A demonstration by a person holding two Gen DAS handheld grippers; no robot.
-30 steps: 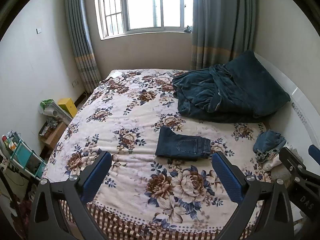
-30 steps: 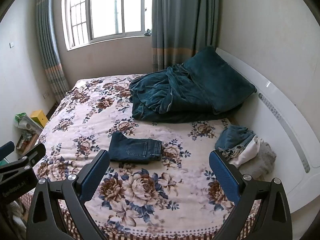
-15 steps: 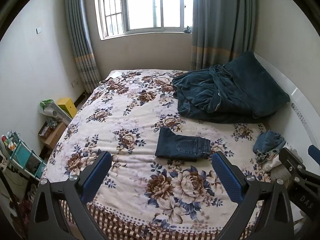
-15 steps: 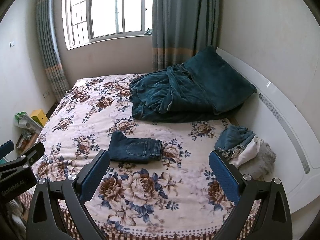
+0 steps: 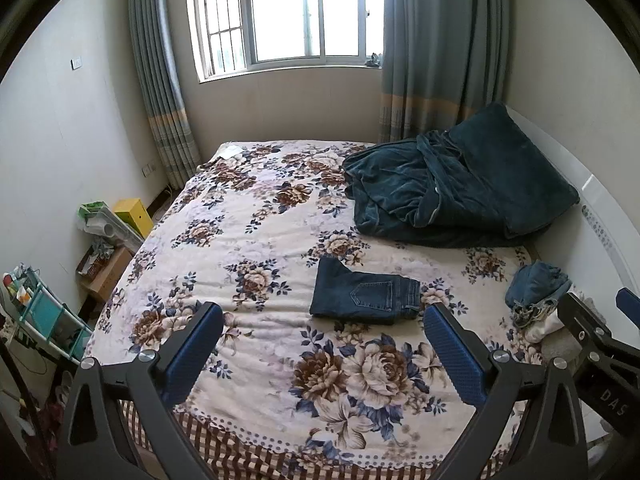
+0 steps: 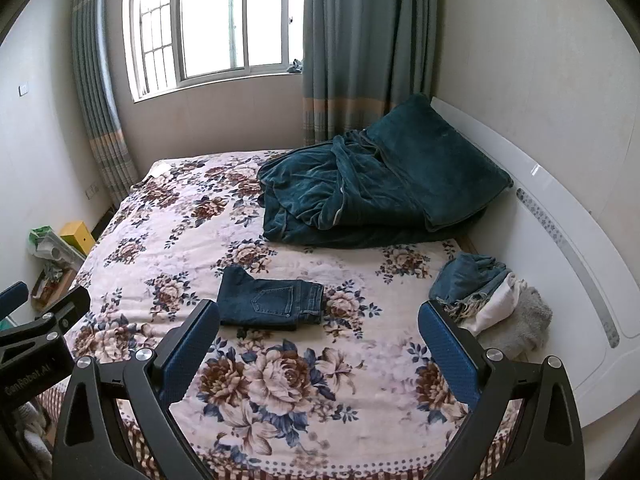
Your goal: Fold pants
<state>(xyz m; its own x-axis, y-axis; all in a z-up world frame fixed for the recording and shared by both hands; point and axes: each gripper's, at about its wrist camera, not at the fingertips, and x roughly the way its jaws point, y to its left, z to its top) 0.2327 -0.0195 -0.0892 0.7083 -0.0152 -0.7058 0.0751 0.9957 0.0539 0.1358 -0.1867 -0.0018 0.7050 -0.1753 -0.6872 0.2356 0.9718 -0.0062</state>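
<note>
Folded jeans (image 5: 364,298) lie clear; clothes pile (image 6: 492,300), perhaps towels, sits nearby.

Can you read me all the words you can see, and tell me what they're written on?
"DAS" on the right gripper, seen from the left camera; more letters may be cut off.
"GenRobot.AI" on the left gripper, seen from the right camera; blurry, so my best reading.
Nothing else is readable.

both wrist views look down from above the bed's (image 5: 256,216) near edge toward the window (image 6: 208,20), well back from everything. the left one sits further left; both share the folded jeans (image 5: 364,296) and teal blanket (image 6: 360,200).
</note>
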